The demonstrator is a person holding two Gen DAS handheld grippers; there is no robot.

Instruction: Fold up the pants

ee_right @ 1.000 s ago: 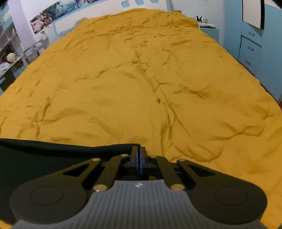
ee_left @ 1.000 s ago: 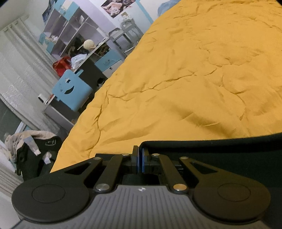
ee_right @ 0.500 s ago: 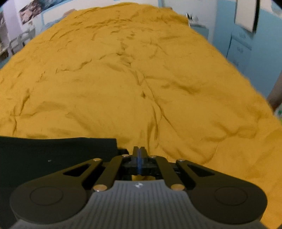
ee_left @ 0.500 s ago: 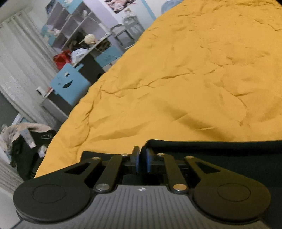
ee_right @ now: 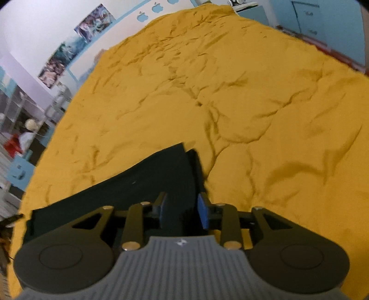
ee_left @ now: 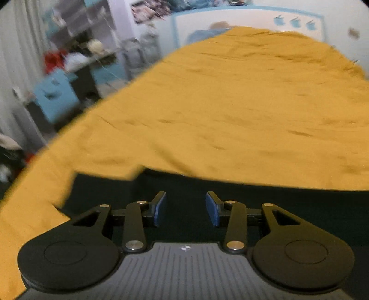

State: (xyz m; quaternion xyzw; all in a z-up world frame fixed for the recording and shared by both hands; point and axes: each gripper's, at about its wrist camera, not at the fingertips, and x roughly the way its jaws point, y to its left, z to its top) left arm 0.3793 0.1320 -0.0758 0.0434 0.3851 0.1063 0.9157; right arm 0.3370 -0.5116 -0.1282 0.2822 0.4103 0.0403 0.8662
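Note:
The black pants (ee_left: 253, 196) lie flat on the mustard-yellow bedspread (ee_left: 230, 103), their far edge running across the left wrist view. My left gripper (ee_left: 185, 208) hovers over them, its jaws opening, blue pads apart with only the cloth below showing in the gap. In the right wrist view the pants (ee_right: 138, 184) end in a corner near the middle of the bedspread (ee_right: 230, 92). My right gripper (ee_right: 181, 211) is over that end, jaws opening, and the cloth seen between the pads is not pinched.
Left of the bed stand shelves and a desk with clutter (ee_left: 76, 57) and a blue box (ee_left: 55, 94). Blue drawers (ee_right: 311, 18) line the right wall. A pile of clothes (ee_left: 7, 159) lies at the far left. Wrinkled bedspread stretches beyond the pants.
Both grippers were shut at the pants' edge and now stand open. Both have pulled back and rolled, so more of the pants shows in front of them.

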